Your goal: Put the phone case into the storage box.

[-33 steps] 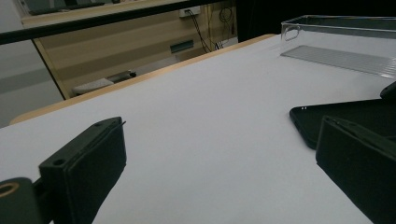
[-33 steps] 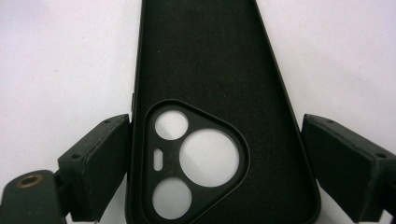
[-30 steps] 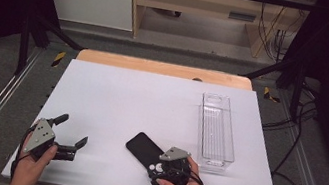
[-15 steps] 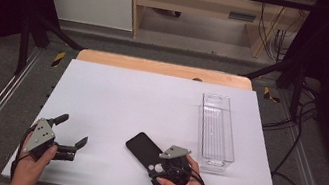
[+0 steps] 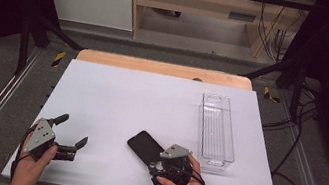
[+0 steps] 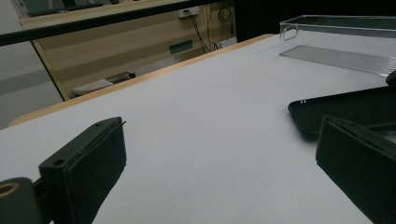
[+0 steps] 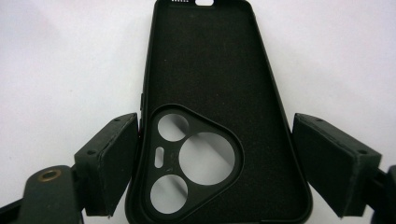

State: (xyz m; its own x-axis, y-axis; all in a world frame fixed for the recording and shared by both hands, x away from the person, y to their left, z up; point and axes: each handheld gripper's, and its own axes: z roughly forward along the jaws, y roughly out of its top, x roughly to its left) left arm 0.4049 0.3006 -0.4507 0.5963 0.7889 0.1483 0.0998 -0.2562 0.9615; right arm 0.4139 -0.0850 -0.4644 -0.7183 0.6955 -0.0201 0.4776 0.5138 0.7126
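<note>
Spread jaws of the right gripper [image 7: 212, 186] straddle the camera end of the black phone case [image 7: 212, 116] lying hollow-up on the white table [image 5: 115, 99], left jaw touching, so closing unevenly could skid it toward the clear tray [image 5: 217, 129]; the left gripper [image 5: 69, 132] idles open.

A white table [image 5: 149, 110] fills the frame's middle. On it, a black phone case [image 5: 143, 146] lies open side up at lower centre, and a clear tray [image 5: 217, 129] stands at centre right.
</note>
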